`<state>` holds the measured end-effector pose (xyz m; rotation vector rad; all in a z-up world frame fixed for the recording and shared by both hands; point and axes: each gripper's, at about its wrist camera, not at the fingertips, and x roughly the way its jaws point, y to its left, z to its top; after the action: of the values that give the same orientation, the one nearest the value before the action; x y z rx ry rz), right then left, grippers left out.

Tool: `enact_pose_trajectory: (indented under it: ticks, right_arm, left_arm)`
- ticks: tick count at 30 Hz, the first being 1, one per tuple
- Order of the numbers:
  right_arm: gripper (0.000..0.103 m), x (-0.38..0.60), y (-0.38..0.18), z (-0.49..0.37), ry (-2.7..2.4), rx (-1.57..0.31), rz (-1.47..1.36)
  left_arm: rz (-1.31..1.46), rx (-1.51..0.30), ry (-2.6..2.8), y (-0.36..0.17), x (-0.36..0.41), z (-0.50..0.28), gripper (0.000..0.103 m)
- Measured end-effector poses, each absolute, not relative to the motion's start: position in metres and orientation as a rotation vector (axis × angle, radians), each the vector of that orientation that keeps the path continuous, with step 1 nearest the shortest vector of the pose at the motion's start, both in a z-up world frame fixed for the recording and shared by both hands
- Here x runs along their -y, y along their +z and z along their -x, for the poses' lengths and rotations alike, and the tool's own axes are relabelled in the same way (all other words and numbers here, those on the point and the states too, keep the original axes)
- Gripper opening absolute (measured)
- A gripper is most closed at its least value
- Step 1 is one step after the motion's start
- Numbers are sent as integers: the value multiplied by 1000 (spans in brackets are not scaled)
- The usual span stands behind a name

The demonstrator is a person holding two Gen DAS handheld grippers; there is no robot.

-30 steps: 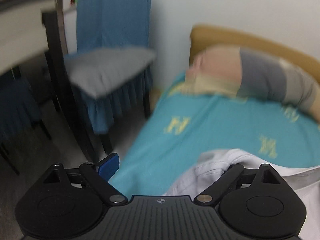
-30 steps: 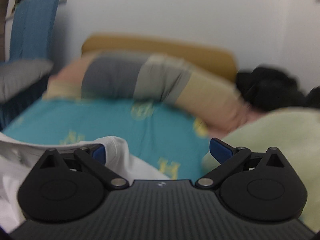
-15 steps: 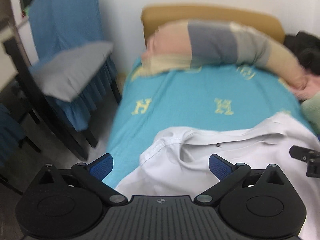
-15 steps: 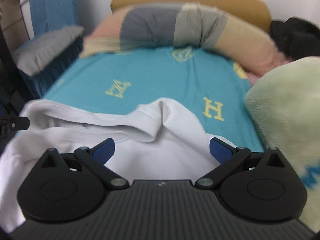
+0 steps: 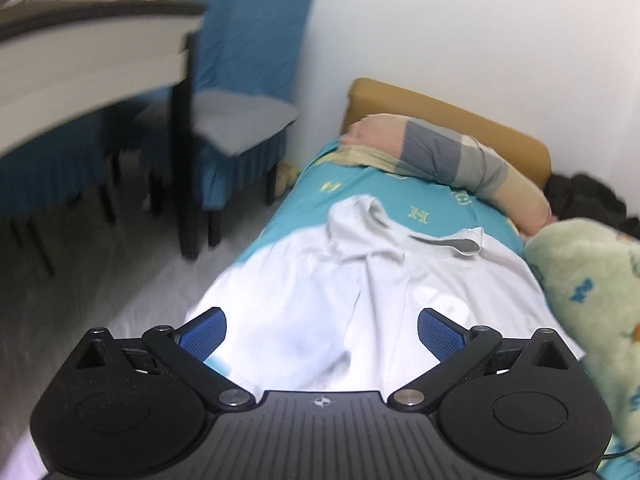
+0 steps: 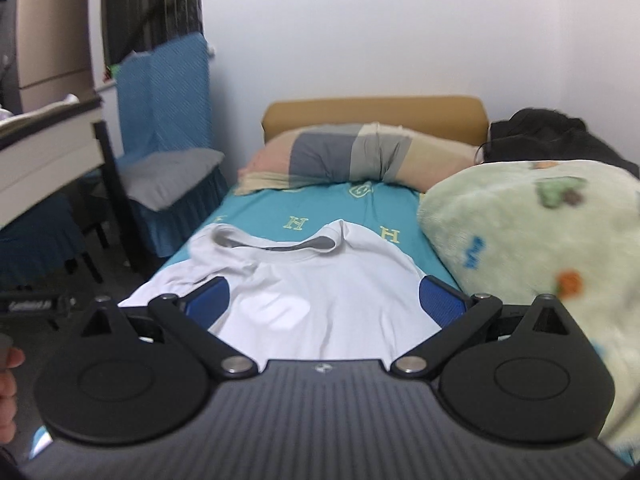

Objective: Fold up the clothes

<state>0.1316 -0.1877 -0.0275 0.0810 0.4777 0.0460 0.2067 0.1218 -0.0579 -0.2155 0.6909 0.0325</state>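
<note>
A white T-shirt (image 5: 360,280) lies spread on the teal bed sheet (image 5: 400,196), collar toward the pillow; it also shows in the right wrist view (image 6: 320,280). Its collar (image 6: 276,242) is rumpled, with the left shoulder bunched. My left gripper (image 5: 322,334) is open and empty, above the shirt's lower part. My right gripper (image 6: 324,298) is open and empty, above the shirt's chest. Neither gripper touches the cloth.
A striped pillow (image 6: 360,156) and tan headboard (image 6: 376,112) are at the far end. A pale green blanket (image 6: 540,248) is heaped along the bed's right side. A blue-covered chair (image 6: 168,140) and a table (image 5: 80,52) stand left of the bed.
Both grippers have let go of the shirt and pulled back toward the foot of the bed. The shirt now lies spread flat on the sheet.
</note>
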Motion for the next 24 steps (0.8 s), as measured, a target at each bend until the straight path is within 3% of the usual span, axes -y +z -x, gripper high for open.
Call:
enact_pose_trajectory:
  ticks: [7, 10, 16, 18, 24]
  right_arm:
    - [103, 205, -41, -41, 88, -465, -136]
    - [103, 213, -62, -37, 88, -468, -147]
    - [103, 232, -104, -44, 97, -502, -258]
    - [103, 232, -113, -55, 100, -496, -255]
    - [103, 226, -140, -89, 109, -484, -207]
  left_arm:
    - [363, -737, 139, -51, -169, -185, 100]
    - [510, -787, 191, -72, -195, -195, 99]
    - [732, -858, 303, -135, -238, -213, 87]
    - [753, -861, 318, -153, -242, -227, 81]
    - [729, -816, 289, -184, -237, -274, 76]
